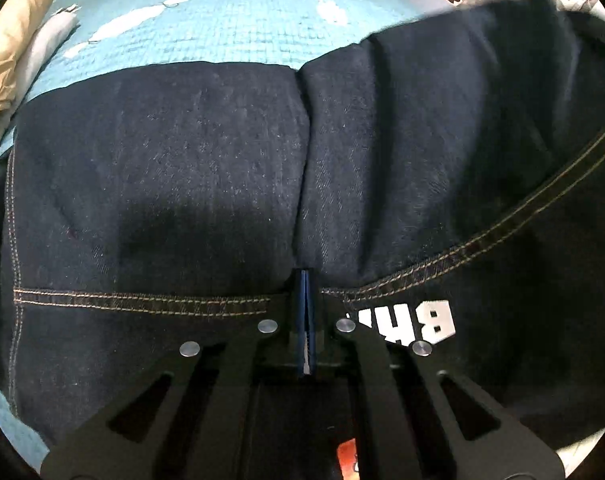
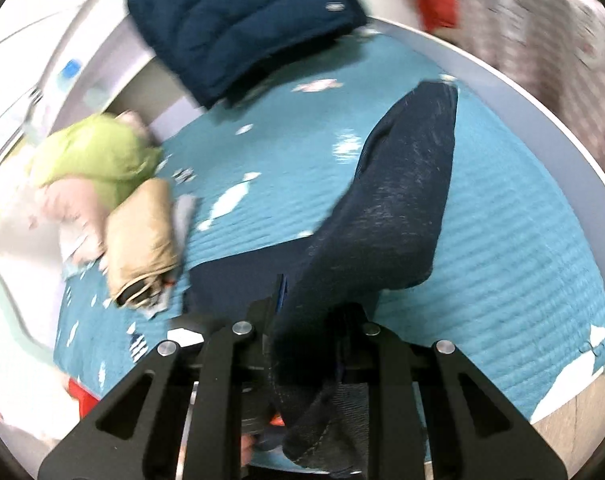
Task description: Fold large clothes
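Dark denim jeans (image 1: 182, 184) lie across a teal quilted bed cover (image 1: 222, 20), with tan stitching and white letters near the waistband. My left gripper (image 1: 305, 300) is shut with its blue pads together, low over the jeans at the waistband seam; no cloth shows between them. In the right wrist view my right gripper (image 2: 306, 320) is shut on a jeans leg (image 2: 394, 208), which rises lifted and drapes forward over the teal cover (image 2: 522, 260). The right fingertips are hidden by the cloth.
A navy puffer jacket (image 2: 238, 20) lies at the far end. Folded tan (image 2: 142, 232), green (image 2: 98, 156) and pink clothes sit at the left. Red and grey patterned fabrics (image 2: 542, 40) lie beyond the bed's white edge (image 2: 502, 80), and the tan fold shows at the left (image 1: 10, 52).
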